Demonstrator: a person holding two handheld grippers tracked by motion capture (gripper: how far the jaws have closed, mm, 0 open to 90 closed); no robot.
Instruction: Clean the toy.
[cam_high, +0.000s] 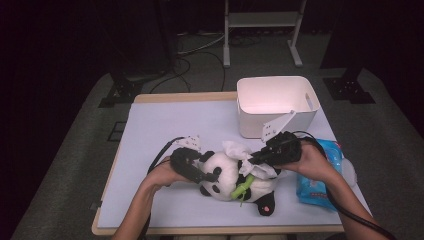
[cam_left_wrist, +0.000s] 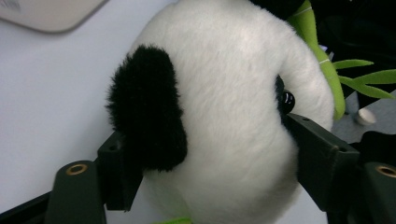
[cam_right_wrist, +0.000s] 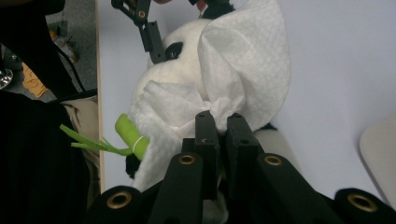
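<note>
White tissue (cam_right_wrist: 243, 70) lies draped over the panda (cam_high: 227, 175) mid-worktop (cam_high: 165, 130), clenched in the right hand-held gripper (cam_right_wrist: 219, 121). Left hand-held gripper (cam_left_wrist: 205, 154) grasps the panda's head. Bin (cam_high: 275, 102) stands far right, wipes pack (cam_high: 320, 175) near right.

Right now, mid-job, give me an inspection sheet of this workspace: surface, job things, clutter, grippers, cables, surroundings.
Surface: pale table, wooden edge.
Job things: plush panda lying on the table, green bamboo on its front; white wipe draped over its head.
Clutter: white bin at the far right; blue wipes pack at the right edge.
Grippers: left gripper has its jaws on either side of the panda's head, touching the fur; right gripper shut on the wipe.
Cables: one trails from each gripper; more lie on the floor beyond.
Surroundings: dark room, grey carpet, white frame behind.
</note>
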